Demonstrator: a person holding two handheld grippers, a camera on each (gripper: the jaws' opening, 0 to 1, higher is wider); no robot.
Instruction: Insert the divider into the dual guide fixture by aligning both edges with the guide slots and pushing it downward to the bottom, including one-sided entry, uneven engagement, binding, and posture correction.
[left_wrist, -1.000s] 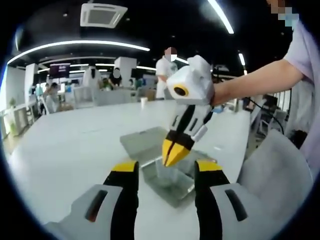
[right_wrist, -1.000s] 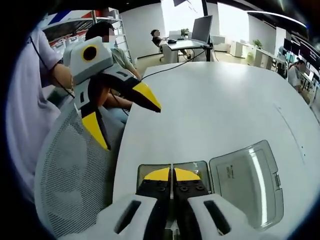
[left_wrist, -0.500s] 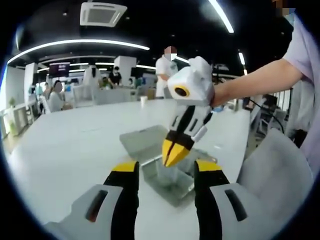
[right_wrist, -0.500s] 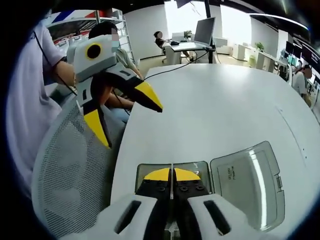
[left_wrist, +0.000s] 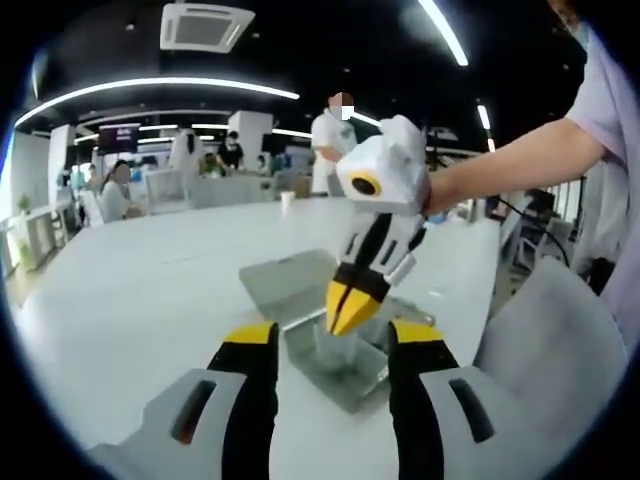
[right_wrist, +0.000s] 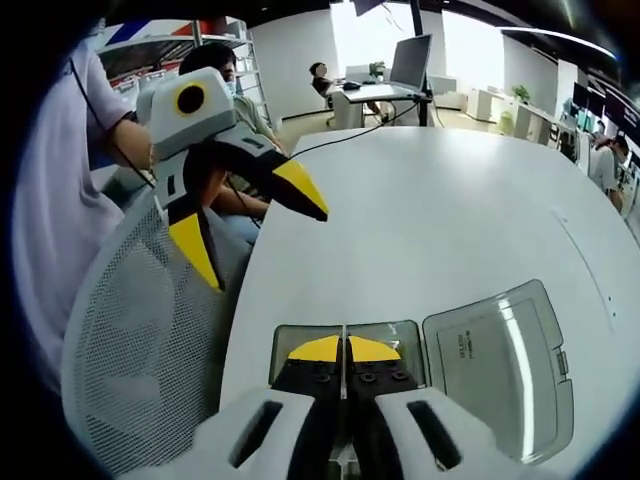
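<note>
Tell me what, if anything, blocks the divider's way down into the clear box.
Nothing visible does. The right gripper, jaws closed on the thin divider, holds it upright inside the open clear box. The lid lies flat beside it, and the left gripper hangs open, off to the side.

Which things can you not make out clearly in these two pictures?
- Divider: right gripper view, the right gripper covers whatever its closed jaws hold; its engagement in the slots is hidden.
- Guide slots: left gripper view, the box is too small, partly behind the right gripper.
- Lid label: too small to read.
</note>
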